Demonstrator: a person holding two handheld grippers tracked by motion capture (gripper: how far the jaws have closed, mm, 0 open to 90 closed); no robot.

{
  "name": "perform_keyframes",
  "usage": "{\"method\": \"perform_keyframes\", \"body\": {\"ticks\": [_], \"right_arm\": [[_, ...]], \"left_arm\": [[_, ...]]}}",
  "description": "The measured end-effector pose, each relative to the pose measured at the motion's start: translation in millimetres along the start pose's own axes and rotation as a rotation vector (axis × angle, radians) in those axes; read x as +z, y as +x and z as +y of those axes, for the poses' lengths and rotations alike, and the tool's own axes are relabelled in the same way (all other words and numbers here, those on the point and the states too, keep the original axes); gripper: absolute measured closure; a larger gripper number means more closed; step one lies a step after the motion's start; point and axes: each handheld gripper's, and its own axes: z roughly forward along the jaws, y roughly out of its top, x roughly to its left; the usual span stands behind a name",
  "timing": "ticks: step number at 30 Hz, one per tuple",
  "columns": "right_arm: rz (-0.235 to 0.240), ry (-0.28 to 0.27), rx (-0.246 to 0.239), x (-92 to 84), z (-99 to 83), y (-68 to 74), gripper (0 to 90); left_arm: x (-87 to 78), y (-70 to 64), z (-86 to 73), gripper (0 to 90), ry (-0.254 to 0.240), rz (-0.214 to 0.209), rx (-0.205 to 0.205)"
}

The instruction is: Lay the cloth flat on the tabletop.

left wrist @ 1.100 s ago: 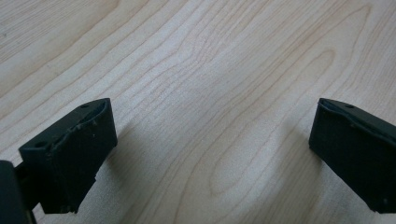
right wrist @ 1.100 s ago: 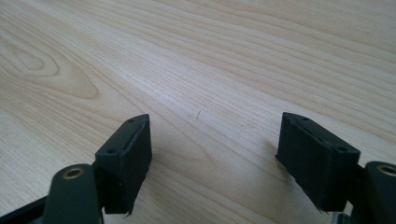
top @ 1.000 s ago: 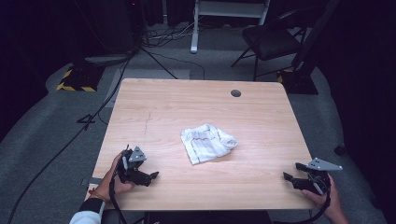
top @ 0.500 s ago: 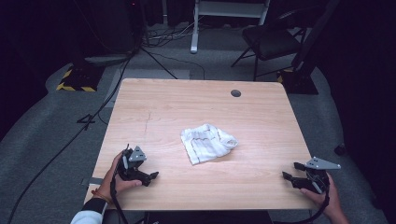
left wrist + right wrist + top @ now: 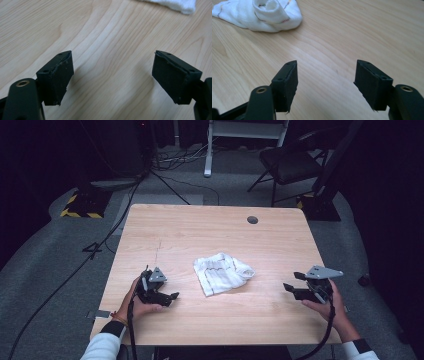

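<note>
Centrally on the pale wooden tabletop (image 5: 200, 235) lies a crumpled white cloth (image 5: 222, 272); near its front corners, the left gripper (image 5: 167, 296) and right gripper (image 5: 291, 289) have fingers apart, just narrowing, holding nothing; grey carpet (image 5: 60, 270) surrounds.

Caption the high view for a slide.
Crumpled white cloth on wooden table, left gripper and right gripper open either side.

Looks like some kind of lab or recording studio space tbh. Lone wooden table (image 5: 215, 240) on grey carpet (image 5: 45, 270), black walls all around, cables (image 5: 165, 180) snaking across the floor, hazard-striped tape (image 5: 77, 213) on a stand base, a folding chair (image 5: 287, 165) and a white equipment frame (image 5: 240, 135) in the back.
</note>
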Motion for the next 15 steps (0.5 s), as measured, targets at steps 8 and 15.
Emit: {"method": "perform_keyframes", "body": {"ticks": [8, 15], "right_arm": [[0.039, 0.015, -0.066, 35.4, 31.2, 15.7, 42.3], [0.067, 0.002, -0.085, 67.3, 60.3, 25.3, 43.3]], "left_arm": [[18.9, -16.9, 37.7, 18.6, -0.045, -0.031, 0.051], [39.1, -28.9, 67.4, 19.7, -0.067, -0.035, 0.078]]}}
